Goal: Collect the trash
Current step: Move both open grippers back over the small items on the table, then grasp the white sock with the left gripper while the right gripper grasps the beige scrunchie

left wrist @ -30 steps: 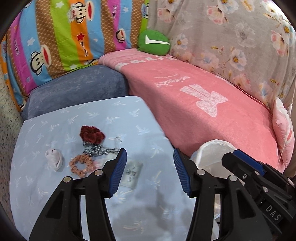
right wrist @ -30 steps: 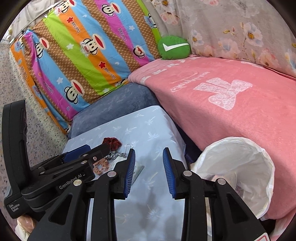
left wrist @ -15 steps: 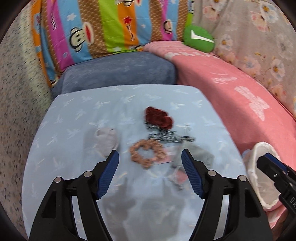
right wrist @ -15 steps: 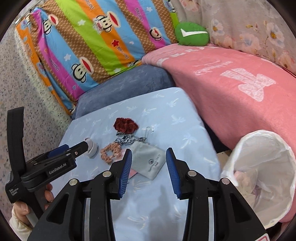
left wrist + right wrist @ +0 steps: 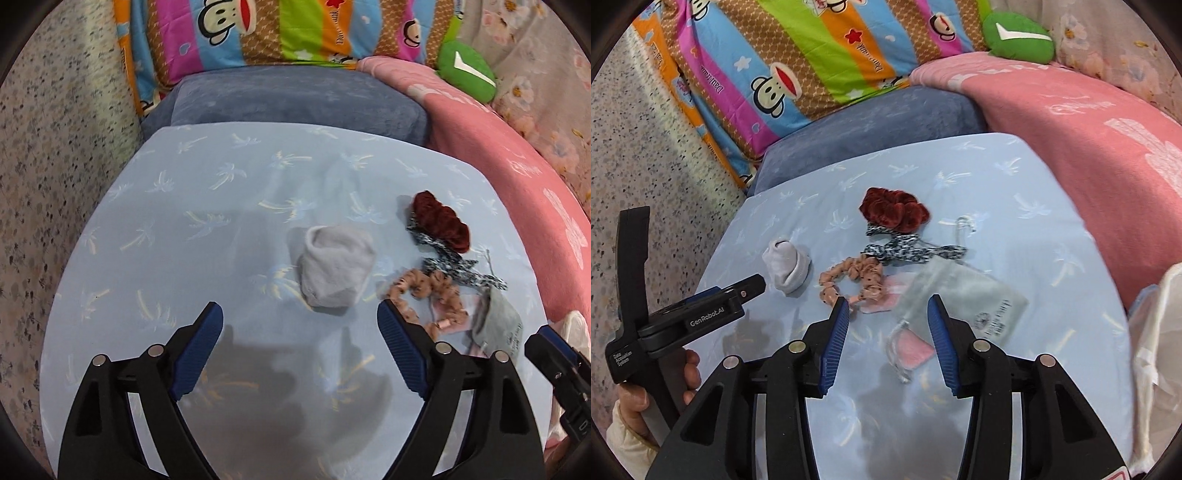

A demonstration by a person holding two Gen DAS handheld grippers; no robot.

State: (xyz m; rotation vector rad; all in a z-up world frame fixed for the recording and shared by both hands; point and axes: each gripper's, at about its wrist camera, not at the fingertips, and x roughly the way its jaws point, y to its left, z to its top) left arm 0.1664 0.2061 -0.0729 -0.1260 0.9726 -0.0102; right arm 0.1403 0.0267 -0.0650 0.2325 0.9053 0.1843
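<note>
Left gripper (image 5: pixel 301 345): jaws opening wide, nothing between them, above the counter (image 5: pixel 184 229) just short of the balled grey sock (image 5: pixel 334 266).
Right gripper (image 5: pixel 888 336): jaws opening, moderately apart, empty, over the grey drawstring pouch (image 5: pixel 967 295).
Scrunchies: maroon one (image 5: pixel 894 211) and peach one (image 5: pixel 849 282) lay between sock and pouch.
Bag: white liner (image 5: pixel 1156 350) at the counter's right edge.

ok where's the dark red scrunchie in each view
left wrist: dark red scrunchie lies right of centre on the blue tablecloth, beyond the rolled white sock.
right wrist: the scrunchie lies just above centre, right of the sock.
shared landmark: green cushion, upper right in both.
</note>
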